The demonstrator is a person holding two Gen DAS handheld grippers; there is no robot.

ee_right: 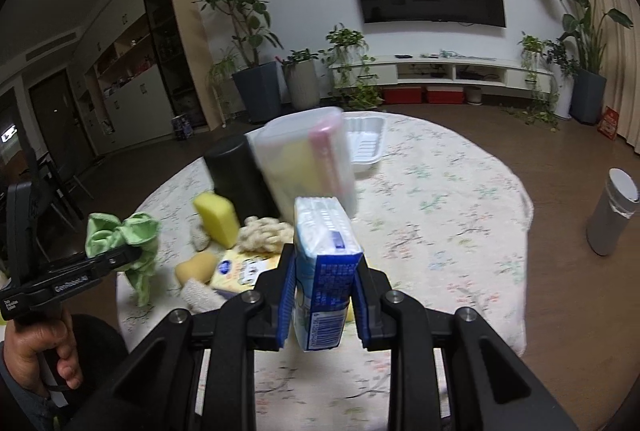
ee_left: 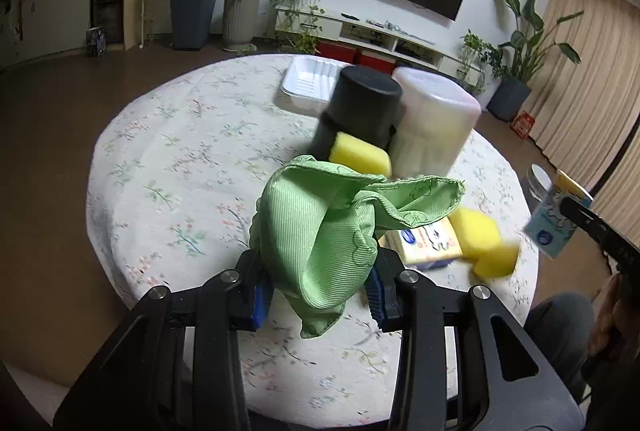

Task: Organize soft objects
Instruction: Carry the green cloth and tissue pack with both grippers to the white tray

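My left gripper (ee_left: pixel 318 285) is shut on a crumpled green cloth (ee_left: pixel 320 227), which hangs above the round table (ee_left: pixel 168 159). From the right wrist view the same green cloth (ee_right: pixel 128 235) shows in the left gripper (ee_right: pixel 120 255) at the left. My right gripper (ee_right: pixel 322 295) is shut on a blue-and-white tissue pack (ee_right: pixel 324 267), held upright over the table (ee_right: pixel 440 215); that tissue pack (ee_left: pixel 554 221) appears at the right edge of the left wrist view. Yellow sponges (ee_left: pixel 360 153) (ee_left: pixel 480 231), a yellow tissue pack (ee_left: pixel 430 241) and a cream woolly bundle (ee_right: pixel 264 229) lie on the table.
A black cylinder (ee_left: pixel 360 107) and a translucent lidded container (ee_left: pixel 432 119) stand mid-table, with a white tray (ee_left: pixel 306 81) behind them. A person's hand (ee_right: pixel 40 351) holds the left gripper's handle. A grey bin (ee_right: pixel 612 211) stands on the floor to the right.
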